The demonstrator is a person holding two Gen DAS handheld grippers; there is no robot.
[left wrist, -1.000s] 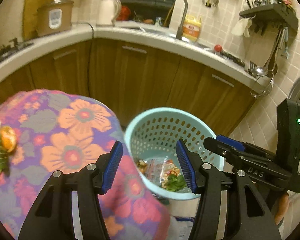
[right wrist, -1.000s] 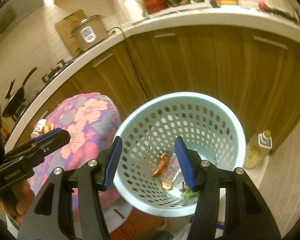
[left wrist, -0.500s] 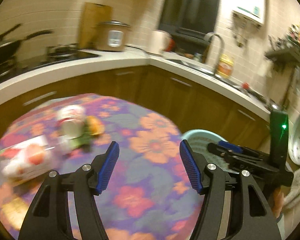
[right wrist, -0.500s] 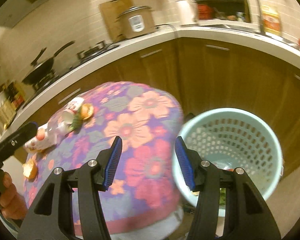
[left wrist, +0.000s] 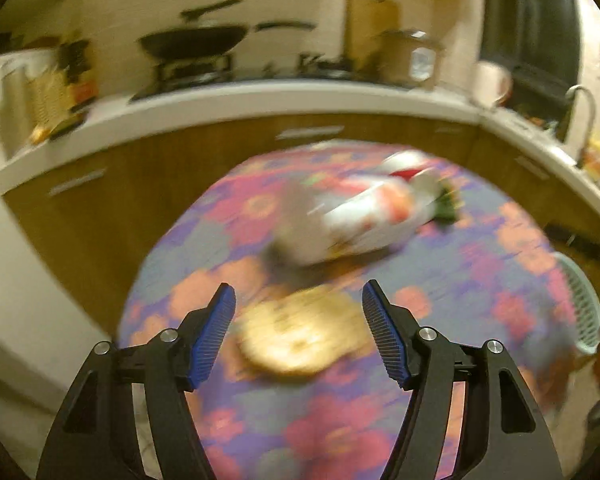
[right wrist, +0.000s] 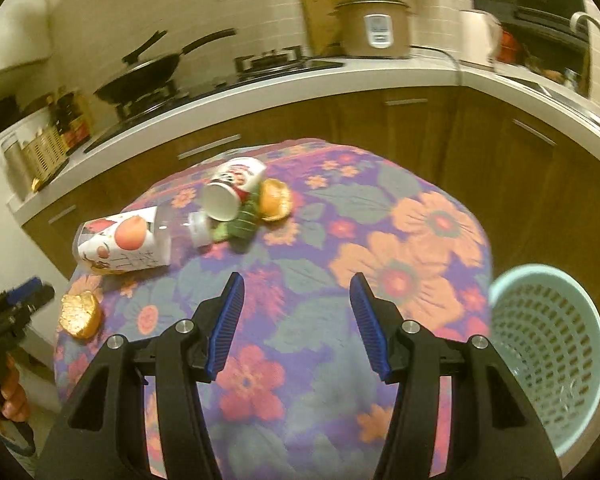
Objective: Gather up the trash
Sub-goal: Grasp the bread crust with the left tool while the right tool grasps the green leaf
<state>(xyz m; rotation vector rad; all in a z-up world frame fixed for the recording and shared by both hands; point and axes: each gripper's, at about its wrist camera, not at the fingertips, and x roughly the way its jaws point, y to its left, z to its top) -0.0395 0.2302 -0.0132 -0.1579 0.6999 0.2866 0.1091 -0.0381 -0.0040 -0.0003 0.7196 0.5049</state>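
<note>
Kitchen cabinets ring a round counter (right wrist: 399, 272) under flowered cloth, trash strewn on it.
Beside it stands a teal basket (right wrist: 547, 336); on the cloth lie a bottle (right wrist: 124, 244), a cup (right wrist: 230, 188), peel (right wrist: 276, 200) and a crust (left wrist: 300, 336), which sits between the spread, empty left tongs (left wrist: 298, 334). Right tongs (right wrist: 296, 320) gape, empty.
</note>
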